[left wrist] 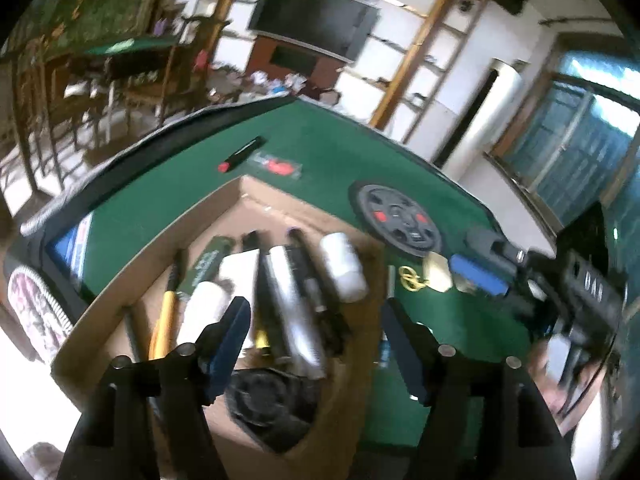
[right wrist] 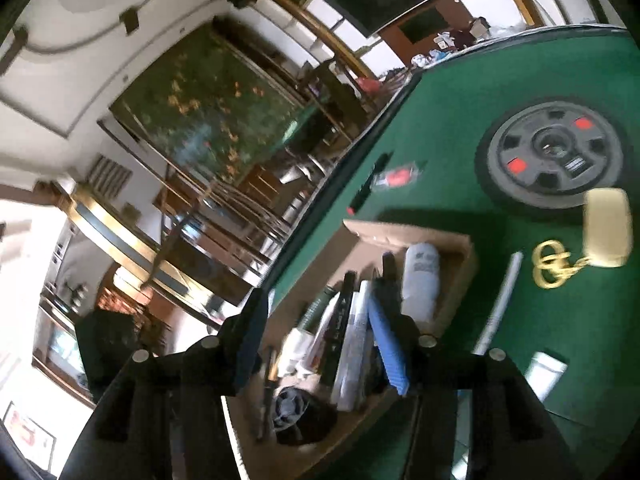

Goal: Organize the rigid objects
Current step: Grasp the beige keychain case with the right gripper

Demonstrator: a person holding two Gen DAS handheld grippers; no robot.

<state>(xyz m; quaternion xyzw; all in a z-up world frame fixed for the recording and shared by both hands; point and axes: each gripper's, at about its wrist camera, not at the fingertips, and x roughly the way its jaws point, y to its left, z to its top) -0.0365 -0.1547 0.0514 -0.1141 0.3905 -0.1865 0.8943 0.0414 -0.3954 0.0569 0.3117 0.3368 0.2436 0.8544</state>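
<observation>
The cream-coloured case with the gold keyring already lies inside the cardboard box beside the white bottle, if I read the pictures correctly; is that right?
Not quite. The cream-coloured case with its gold keyring lies on the green table, outside the cardboard box; the right wrist view shows it plainly. The white bottle is indeed inside the box.

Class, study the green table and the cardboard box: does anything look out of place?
Yes. Most items lie in the box, but a keyring, a beige case and a marker lie loose on the table.
</observation>
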